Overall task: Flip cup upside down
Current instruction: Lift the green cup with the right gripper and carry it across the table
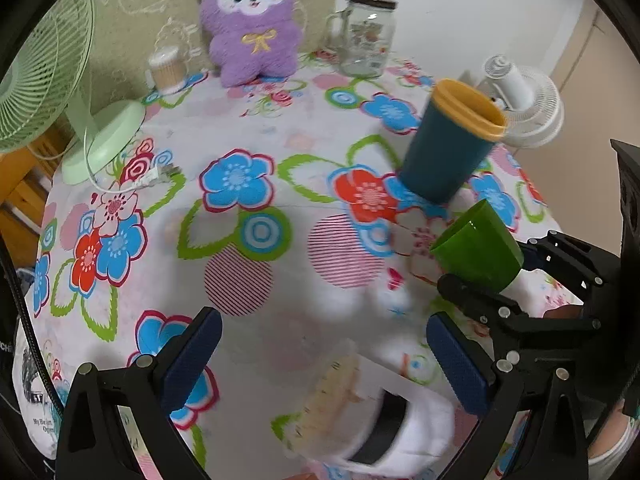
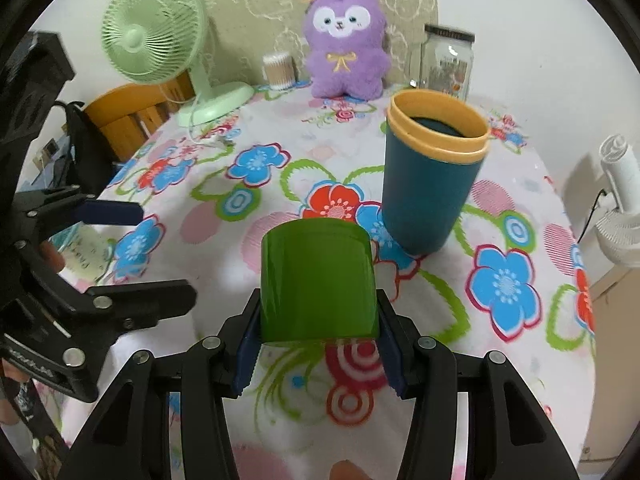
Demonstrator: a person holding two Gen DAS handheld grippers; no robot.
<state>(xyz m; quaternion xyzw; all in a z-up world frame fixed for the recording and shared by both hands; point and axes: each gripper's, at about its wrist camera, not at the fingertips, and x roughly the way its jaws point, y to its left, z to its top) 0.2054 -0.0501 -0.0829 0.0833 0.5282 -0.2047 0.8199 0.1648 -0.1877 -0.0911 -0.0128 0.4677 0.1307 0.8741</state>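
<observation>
A green plastic cup (image 2: 318, 284) is clamped between the blue pads of my right gripper (image 2: 318, 344), held above the floral tablecloth with its closed base pointing away from the camera. It also shows in the left wrist view (image 1: 478, 246), tilted, with the right gripper (image 1: 480, 300) under it. My left gripper (image 1: 324, 356) is open and empty over the near part of the table; it appears at the left of the right wrist view (image 2: 160, 252). A dark blue cup with a yellow rim (image 2: 432, 176) stands upright just beyond the green cup.
A green desk fan (image 2: 160, 40), a purple plush toy (image 2: 346, 44), a glass jar with a lid (image 2: 446, 60) and a cotton swab box (image 2: 278, 70) stand along the far edge. A white fan (image 2: 618, 208) sits at the right. A wooden chair (image 2: 128, 116) stands left.
</observation>
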